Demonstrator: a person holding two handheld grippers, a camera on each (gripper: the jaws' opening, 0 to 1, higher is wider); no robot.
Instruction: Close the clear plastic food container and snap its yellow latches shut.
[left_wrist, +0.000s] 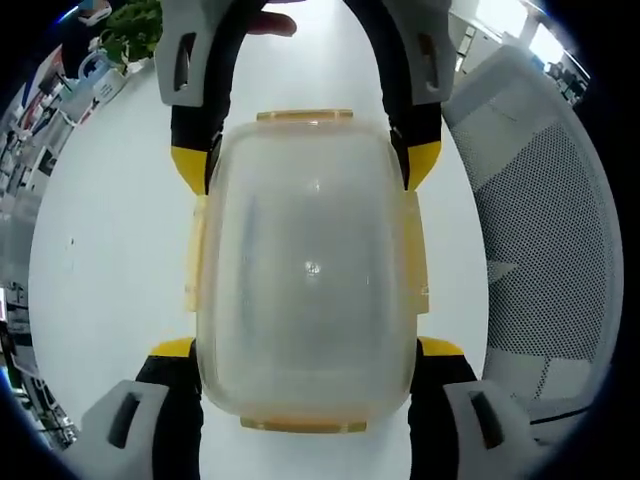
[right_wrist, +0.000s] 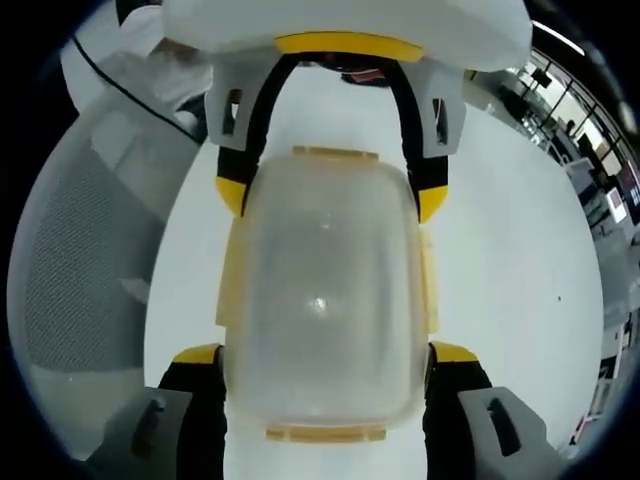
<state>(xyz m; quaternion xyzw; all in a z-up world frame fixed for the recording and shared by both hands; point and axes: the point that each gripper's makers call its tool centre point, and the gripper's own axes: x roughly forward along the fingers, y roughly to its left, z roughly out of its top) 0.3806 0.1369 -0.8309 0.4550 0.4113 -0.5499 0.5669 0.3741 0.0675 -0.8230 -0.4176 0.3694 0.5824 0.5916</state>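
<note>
Left gripper view: container mid-tabletop, lid on, clasped between both spread tongs, left and right; next, probably pressing yellow latches down.

In the left gripper view the container sits on the table, the left tongs at 6 o'clock, the right tongs at 12, a chair at 3.
</note>
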